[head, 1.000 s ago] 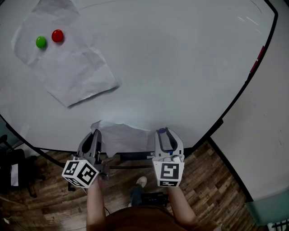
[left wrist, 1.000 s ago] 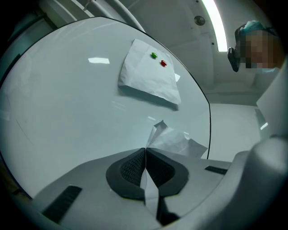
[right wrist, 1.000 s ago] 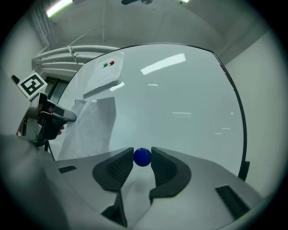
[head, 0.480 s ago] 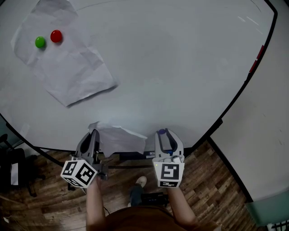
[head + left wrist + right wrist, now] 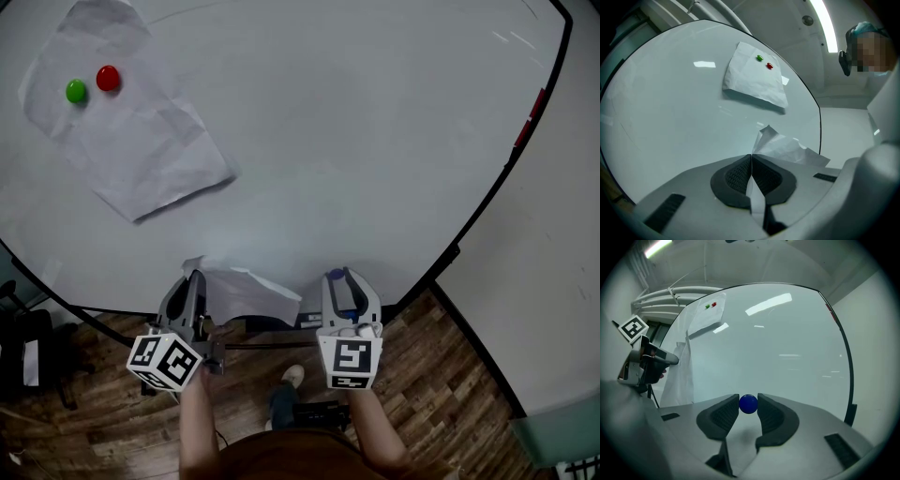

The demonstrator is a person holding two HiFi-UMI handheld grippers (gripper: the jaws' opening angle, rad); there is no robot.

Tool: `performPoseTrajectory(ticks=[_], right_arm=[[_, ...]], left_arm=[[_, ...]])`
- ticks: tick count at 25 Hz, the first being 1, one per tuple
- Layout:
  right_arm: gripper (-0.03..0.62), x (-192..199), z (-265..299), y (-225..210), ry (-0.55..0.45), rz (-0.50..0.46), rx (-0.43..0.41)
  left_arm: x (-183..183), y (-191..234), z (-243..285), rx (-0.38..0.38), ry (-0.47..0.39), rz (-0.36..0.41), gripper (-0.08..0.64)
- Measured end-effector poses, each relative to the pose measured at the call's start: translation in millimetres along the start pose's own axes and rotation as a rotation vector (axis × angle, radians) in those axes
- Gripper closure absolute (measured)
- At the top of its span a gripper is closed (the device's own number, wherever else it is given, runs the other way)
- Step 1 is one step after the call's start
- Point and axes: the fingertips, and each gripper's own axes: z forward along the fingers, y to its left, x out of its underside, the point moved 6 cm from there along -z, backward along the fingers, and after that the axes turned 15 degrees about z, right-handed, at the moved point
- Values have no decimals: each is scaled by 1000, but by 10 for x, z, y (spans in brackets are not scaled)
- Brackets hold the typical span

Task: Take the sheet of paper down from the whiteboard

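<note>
Left gripper (image 5: 751, 163) is clamped tight, jaws pressed together on a corner of the crumpled sheet of paper (image 5: 789, 148). A strip of the sheet runs right through between the pads, and the rest fans out to the right beyond them. From the head view, that sheet (image 5: 246, 289) sits low at the near edge of the whiteboard (image 5: 356, 141), between the two grippers, with the left gripper (image 5: 196, 281) at its left corner. No magnet shows on it. Whether its far edge touches the board, I cannot tell.

Over to the right gripper (image 5: 748, 398): its jaws are a little apart and pinch a small blue magnet (image 5: 748, 404), round and glossy, right at the tips. In the head view the right gripper (image 5: 338, 279) is just right of the sheet, near the board's lower edge.

Far left on the board, a second sheet (image 5: 131, 141) hangs creased and well apart from the held one. It is pinned by a green magnet (image 5: 76, 91) and a red magnet (image 5: 108, 78) side by side near its far edge.

Below the grippers is the wooden floor (image 5: 441, 394).
</note>
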Motion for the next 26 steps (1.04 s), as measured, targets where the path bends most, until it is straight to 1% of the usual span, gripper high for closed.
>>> performPoseTrajectory(ticks=[10, 26], right_arm=[[457, 46, -37, -12, 16, -3, -4], [457, 35, -36, -5, 6, -8, 0]], left_arm=[[29, -34, -5, 5, 5, 1, 535], [19, -14, 37, 13, 0, -2, 535]])
